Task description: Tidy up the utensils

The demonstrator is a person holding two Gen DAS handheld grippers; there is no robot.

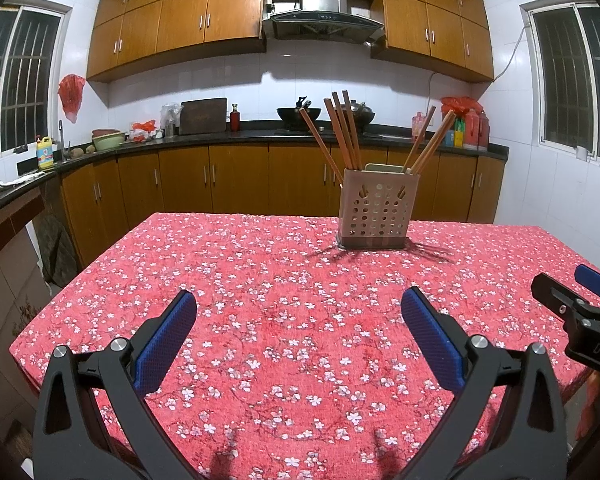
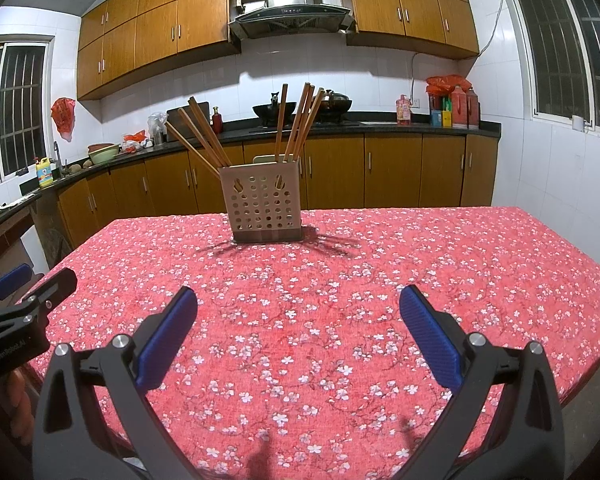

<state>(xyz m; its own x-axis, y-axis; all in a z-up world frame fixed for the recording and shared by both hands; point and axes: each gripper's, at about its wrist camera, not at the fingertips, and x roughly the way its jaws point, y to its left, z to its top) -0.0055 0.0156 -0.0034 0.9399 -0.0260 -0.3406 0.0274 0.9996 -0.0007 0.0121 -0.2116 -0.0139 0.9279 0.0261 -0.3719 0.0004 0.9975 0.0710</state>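
Chopsticks point(image 1: 342, 136) in holder point(image 1: 374, 212), tablecloth point(image 1: 284, 280) bare around

We stand in a home kitchen: wooden cabinets point(image 1: 188, 20) line the white-tiled walls, a steel range hood point(image 1: 324, 8) hangs over woks point(image 1: 296, 114) on the dark countertop point(image 1: 220, 136), and a dish-soap bottle point(image 1: 45, 153) sits by the tap point(image 1: 62, 140) beneath a barred window point(image 1: 16, 80).

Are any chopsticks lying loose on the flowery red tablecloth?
No, every chopstick stands in the perforated holder, and the tablecloth around it shows only shadows.
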